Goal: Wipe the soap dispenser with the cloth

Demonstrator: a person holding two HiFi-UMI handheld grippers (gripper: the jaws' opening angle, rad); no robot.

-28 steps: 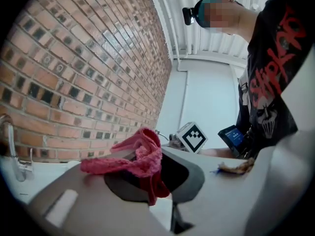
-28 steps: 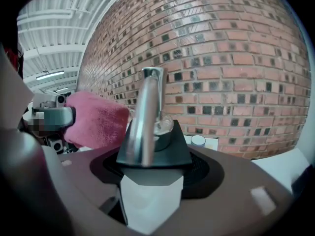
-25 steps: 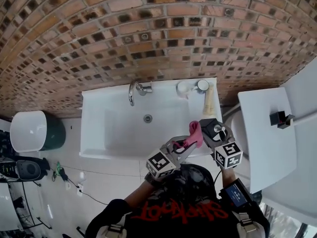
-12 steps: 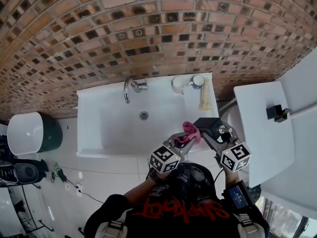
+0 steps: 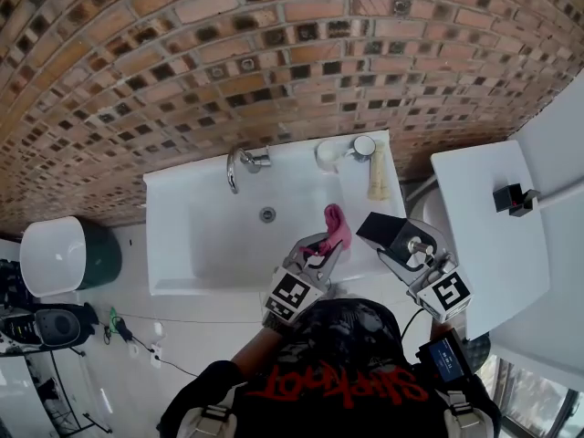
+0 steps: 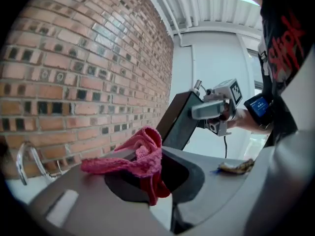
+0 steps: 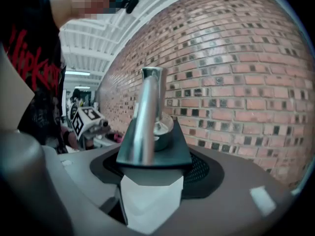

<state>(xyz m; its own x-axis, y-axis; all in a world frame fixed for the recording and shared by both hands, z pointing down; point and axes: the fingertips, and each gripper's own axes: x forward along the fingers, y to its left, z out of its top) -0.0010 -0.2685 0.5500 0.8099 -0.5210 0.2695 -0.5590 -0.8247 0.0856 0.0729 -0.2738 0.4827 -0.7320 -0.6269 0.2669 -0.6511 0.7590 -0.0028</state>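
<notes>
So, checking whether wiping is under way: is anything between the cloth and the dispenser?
Nothing. In the head view a bare gap parts the cloth in the left gripper from the dispenser in the right gripper; only sink rim shows below.

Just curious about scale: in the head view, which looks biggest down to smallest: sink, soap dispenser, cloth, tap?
Largest first: sink, soap dispenser, then cloth and tap about alike; the held things sit nearer the camera.
</notes>
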